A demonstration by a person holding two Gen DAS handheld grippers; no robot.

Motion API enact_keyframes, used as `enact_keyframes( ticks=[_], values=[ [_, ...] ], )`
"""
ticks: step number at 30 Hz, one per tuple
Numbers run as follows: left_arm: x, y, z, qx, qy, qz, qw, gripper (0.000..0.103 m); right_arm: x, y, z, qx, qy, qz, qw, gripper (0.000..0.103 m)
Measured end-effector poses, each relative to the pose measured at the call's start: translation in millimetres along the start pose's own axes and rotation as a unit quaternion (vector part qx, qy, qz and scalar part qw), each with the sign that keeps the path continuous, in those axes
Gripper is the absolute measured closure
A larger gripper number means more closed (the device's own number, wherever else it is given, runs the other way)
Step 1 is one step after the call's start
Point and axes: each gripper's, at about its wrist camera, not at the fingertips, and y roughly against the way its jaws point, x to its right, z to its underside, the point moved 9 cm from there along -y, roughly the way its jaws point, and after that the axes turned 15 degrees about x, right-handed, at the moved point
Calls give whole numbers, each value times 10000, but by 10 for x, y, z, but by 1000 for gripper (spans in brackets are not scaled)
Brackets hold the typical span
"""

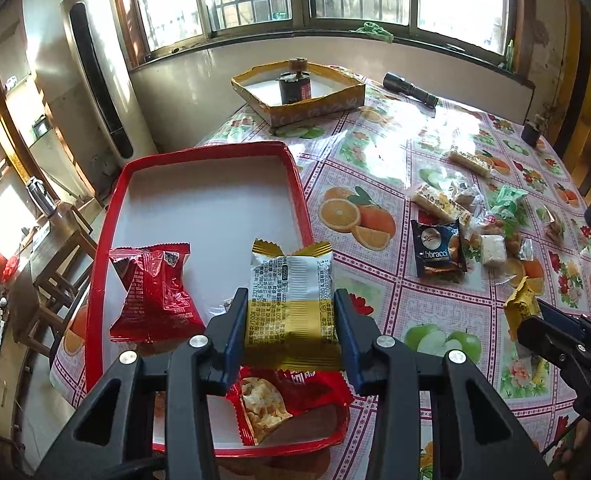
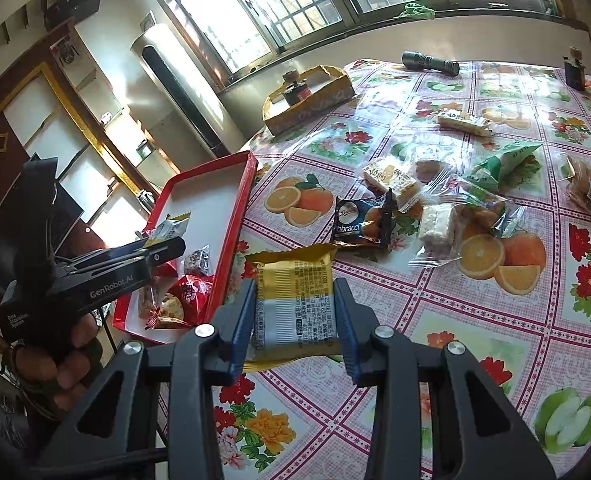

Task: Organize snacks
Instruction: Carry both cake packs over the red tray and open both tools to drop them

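My left gripper is shut on a gold-and-white snack packet above the red tray. In the tray lie a red wrapped snack and a red packet with a popcorn picture. My right gripper is shut on a yellow-and-white snack packet, held above the tablecloth just right of the red tray. In the right wrist view the left gripper hangs over the tray, a hand around its handle. Loose snacks lie further out, among them a dark blue biscuit packet and a green packet.
A yellow cardboard box with a dark jar in it stands at the table's far side. A black flashlight lies near the window wall, and a small dark bottle stands far right. The table's left edge runs just beyond the tray.
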Motion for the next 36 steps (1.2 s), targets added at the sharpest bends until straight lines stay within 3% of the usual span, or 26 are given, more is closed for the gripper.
enact_keyframes(
  ticks=[17, 25, 36],
  values=[
    [-176, -22, -97, 71, 126, -131, 9998, 62, -116, -92, 0, -79, 217, 118, 9997, 63],
    [-476, -64, -112, 31, -54, -762, 9971, 62, -252, -163, 4, -116, 154, -122, 9997, 63],
    [-1006, -205, -225, -131, 415, -779, 9960, 62, -688, -517, -97, -258, 325, -611, 9973, 63]
  ],
)
